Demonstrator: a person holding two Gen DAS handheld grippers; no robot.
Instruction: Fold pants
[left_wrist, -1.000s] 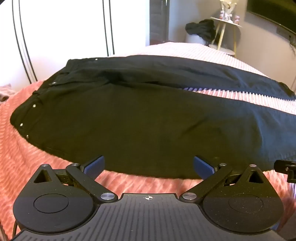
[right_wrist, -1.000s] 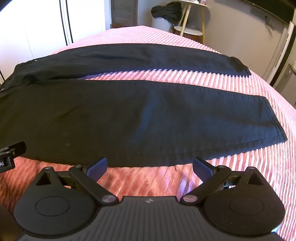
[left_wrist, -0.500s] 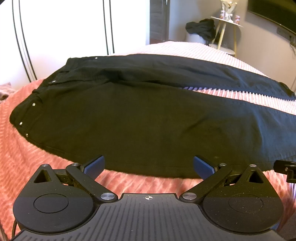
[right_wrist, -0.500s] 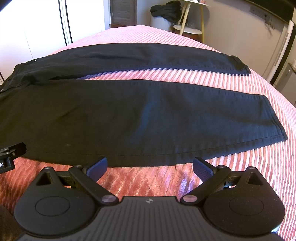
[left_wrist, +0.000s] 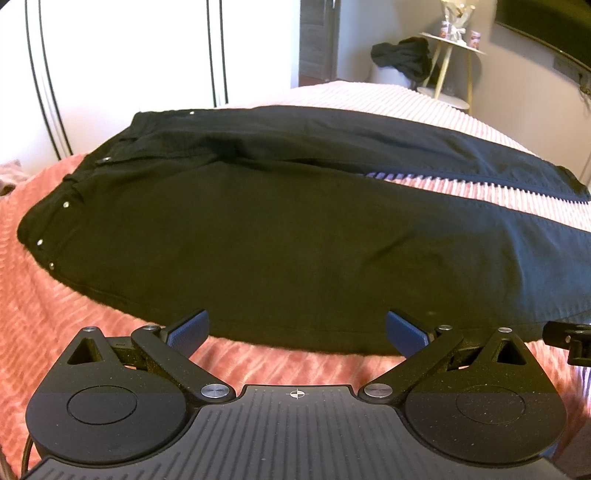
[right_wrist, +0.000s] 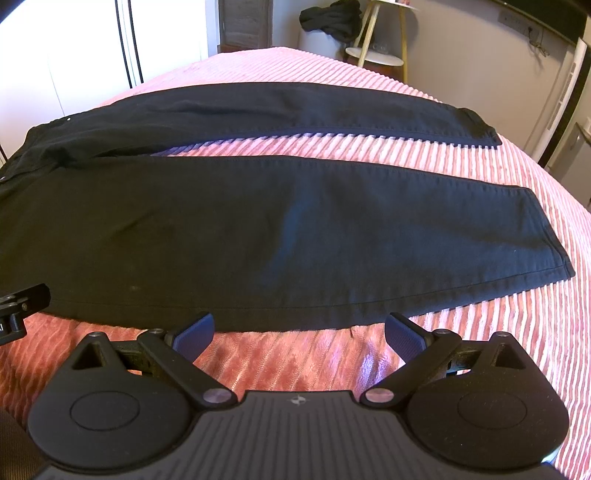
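Right wrist: pants (right_wrist: 258, 229) beyond open tool (right_wrist: 299, 334).

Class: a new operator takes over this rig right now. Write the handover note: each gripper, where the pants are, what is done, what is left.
Left gripper: open, empty, at the near edge of the pants, toward the waist.
Right gripper: open, empty, at the near leg's edge.
Pants: spread flat on the pink bedspread, waist to the left, legs apart.
Done: laid out; no fold yet.
Left: probably grip the near edge, fold the near leg over the far leg, then fold lengthwise.
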